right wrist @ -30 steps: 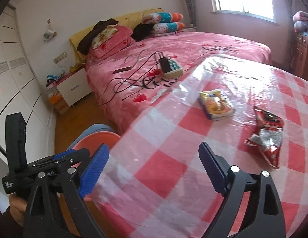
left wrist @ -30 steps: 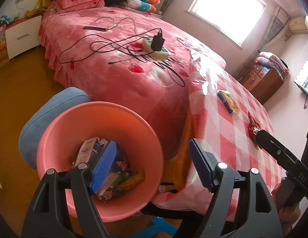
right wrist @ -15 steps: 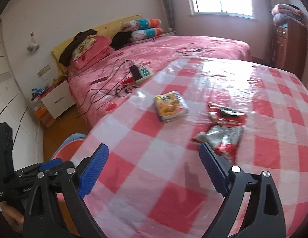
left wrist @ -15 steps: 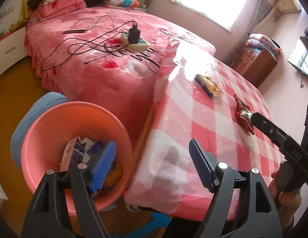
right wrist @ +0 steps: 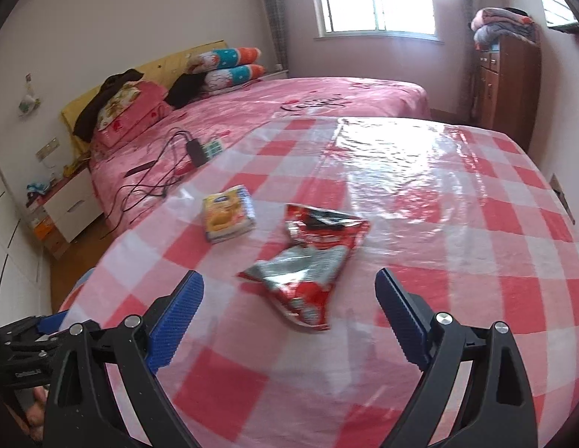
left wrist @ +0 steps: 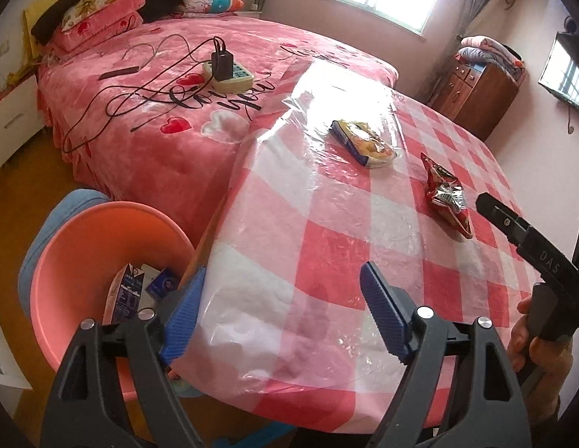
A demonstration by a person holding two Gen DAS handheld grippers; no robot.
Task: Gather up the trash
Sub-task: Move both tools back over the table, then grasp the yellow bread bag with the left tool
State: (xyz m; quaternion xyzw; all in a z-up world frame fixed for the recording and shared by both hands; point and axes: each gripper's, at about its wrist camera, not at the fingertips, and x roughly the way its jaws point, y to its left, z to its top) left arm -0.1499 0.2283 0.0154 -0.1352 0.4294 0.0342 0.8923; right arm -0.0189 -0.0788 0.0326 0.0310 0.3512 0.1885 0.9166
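Note:
A crumpled red and silver snack bag (right wrist: 312,261) lies on the red-checked table (right wrist: 457,242); it also shows in the left wrist view (left wrist: 448,196). A yellow snack packet (right wrist: 228,218) lies beyond it, also seen in the left wrist view (left wrist: 364,143). My right gripper (right wrist: 289,321) is open and empty, just short of the red bag. My left gripper (left wrist: 282,313) is open and empty over the table's near corner. A pink bucket (left wrist: 65,261) holding cartons and wrappers stands on the floor at the left.
A pink bed (left wrist: 159,93) with a power strip (left wrist: 228,74) and cables lies along the table's far side. A blue stool (left wrist: 47,231) sits behind the bucket. A wooden cabinet (right wrist: 507,86) stands at the back right.
Both grippers swung from the bucket toward the table. The right gripper has closed in on the red snack bag. The left gripper moved from above the bucket to the table corner.

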